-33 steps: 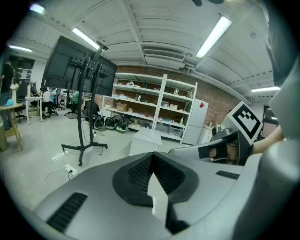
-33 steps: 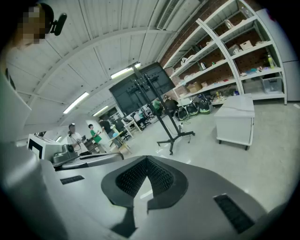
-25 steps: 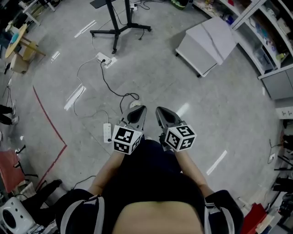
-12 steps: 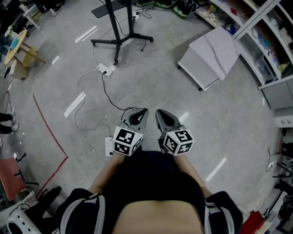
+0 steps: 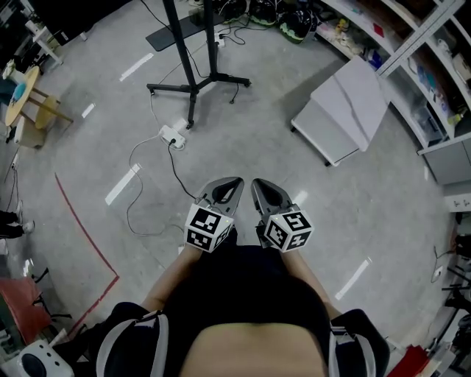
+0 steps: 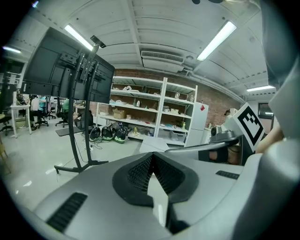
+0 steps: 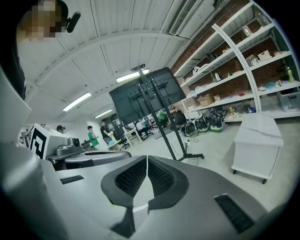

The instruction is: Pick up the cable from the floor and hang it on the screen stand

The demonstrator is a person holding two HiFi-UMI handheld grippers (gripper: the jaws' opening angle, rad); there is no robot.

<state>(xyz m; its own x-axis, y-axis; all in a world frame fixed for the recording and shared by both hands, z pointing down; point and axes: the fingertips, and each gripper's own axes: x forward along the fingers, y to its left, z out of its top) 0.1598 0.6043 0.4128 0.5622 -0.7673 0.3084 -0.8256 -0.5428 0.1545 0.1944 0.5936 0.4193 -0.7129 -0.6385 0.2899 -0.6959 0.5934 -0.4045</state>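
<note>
The screen stand [image 5: 193,70] rises at the top of the head view on black base legs; the left gripper view shows its posts [image 6: 75,117] carrying dark screens [image 6: 61,70]. A black cable [image 5: 175,169] runs across the floor from a white power strip [image 5: 173,135] toward me and disappears under the grippers. A thin white cable [image 5: 132,202] loops beside it. My left gripper [image 5: 223,188] [image 6: 151,157] and right gripper [image 5: 263,190] [image 7: 147,161] are side by side, level, both shut and empty, well short of the stand.
A white cabinet [image 5: 346,103] [image 7: 257,145] stands to the right of the stand. Shelving [image 5: 434,66] lines the right wall, with bags [image 5: 294,18] on the floor below it. A red tape line [image 5: 85,228] and a wooden stool [image 5: 33,96] are at the left.
Both grippers and the view have moved forward toward the screen stand. The white power strip and cable coil near the left gripper have slipped out of sight. The jaws stay shut.
</note>
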